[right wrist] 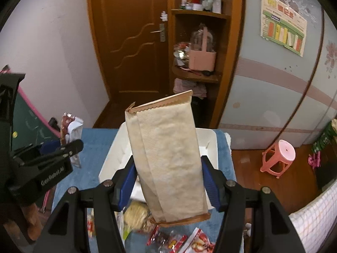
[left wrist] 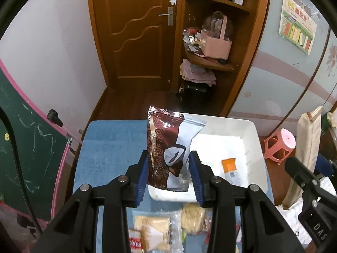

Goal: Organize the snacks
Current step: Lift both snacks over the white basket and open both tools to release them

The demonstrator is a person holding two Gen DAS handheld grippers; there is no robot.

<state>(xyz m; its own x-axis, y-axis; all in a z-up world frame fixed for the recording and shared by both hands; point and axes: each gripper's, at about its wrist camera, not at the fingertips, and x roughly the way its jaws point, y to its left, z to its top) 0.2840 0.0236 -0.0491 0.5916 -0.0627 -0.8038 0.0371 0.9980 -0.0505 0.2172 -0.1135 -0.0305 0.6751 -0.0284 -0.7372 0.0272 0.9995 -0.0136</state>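
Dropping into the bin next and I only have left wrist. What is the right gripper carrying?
Observer: The right gripper is shut on a tall beige paper packet, held upright over the white bin.
Operator: Anything loose under it?
Observer: Yes, red-and-white wrapped snacks lie on the blue mat just below the packet's bottom edge.
Operator: Does my left load show from there?
Observer: The left gripper and its maroon and white packet show at the far left of the right wrist view, left of the bin's wall.
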